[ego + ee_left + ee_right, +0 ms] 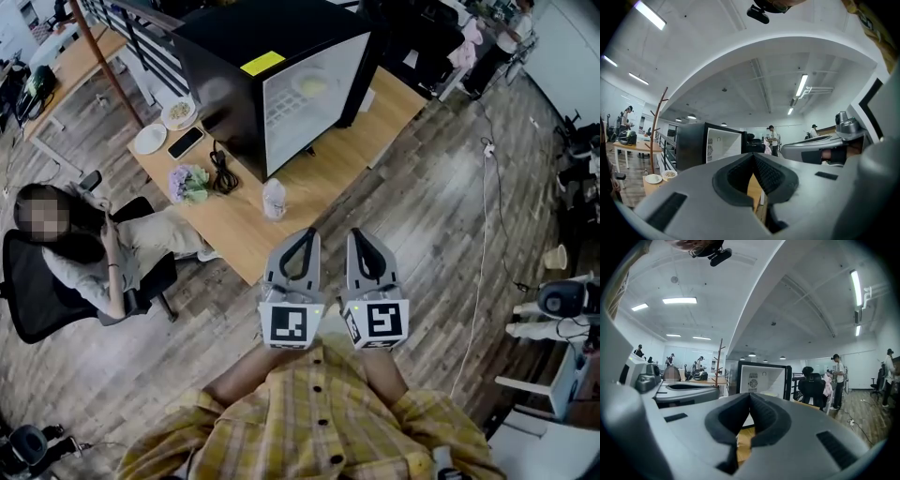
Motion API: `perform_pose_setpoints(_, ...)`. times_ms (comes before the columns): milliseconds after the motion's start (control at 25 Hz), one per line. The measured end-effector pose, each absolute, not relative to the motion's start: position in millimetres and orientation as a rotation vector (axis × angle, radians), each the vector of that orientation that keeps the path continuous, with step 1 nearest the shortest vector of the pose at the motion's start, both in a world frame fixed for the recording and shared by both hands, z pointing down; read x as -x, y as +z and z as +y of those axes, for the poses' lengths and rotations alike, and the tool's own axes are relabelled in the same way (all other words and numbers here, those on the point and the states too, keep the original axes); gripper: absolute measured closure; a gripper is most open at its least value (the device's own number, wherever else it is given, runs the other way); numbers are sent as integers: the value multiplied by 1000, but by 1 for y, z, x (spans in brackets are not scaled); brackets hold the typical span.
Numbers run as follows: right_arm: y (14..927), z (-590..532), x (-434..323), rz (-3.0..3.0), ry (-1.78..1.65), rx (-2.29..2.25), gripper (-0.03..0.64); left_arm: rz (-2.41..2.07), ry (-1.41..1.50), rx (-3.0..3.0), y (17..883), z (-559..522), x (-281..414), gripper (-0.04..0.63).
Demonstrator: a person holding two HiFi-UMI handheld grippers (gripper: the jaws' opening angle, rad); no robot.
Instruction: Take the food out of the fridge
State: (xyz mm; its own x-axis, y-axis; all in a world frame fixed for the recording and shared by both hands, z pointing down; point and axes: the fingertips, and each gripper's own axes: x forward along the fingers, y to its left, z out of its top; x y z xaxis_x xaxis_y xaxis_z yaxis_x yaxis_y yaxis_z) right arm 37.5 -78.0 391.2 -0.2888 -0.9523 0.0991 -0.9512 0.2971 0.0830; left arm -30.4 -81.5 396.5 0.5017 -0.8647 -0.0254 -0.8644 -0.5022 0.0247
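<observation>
A black fridge (281, 66) stands open on a wooden table (281, 220), showing its white inside. On a shelf inside lies a pale yellow food item on a plate (314, 86). My left gripper (304, 232) and right gripper (360, 234) hang side by side, level, short of the table's near edge and pointing at the fridge. Both are shut with nothing between the pads. The left gripper view has the left gripper (753, 155) in front of the fridge (710, 146). In the right gripper view the right gripper (750, 395) points straight at the fridge's open front (764, 379).
On the table in front of the fridge are a clear plastic bottle (273, 199), a small bunch of flowers (190, 183), a coiled black cable (223, 173), a phone (185, 142) and two dishes (150, 139). A person sits in an office chair (37, 291) at left. A cable (483, 244) runs across the floor at right.
</observation>
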Motion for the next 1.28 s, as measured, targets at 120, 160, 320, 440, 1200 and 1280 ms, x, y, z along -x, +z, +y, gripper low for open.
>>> perform_pose_setpoints(120,392,-92,-34,-2425,-13,-1777,609,-1569,-67,-2720,396,-97,32,588)
perform_pose_setpoints(160,393,-97,-34,-2425,-8,-1773,609,-1571,-73,-2715,396,-102,31,588)
perform_pose_setpoints(320,396,-118,-37,-2440,-11,-1751,609,-1588,-65,-2705,399,-121,27,588)
perform_pose_setpoints(440,394,-136,-43,-2462,-32,-1750,609,-1609,-48,-2717,397,-140,22,588)
perform_pose_setpoints(1200,390,-277,-84,-2597,27,-1601,609,-1778,29,-2628,393,-264,-19,588)
perform_pose_setpoints(1280,392,-288,-86,-2614,43,-1576,609,-1800,28,-2608,393,-275,-21,588)
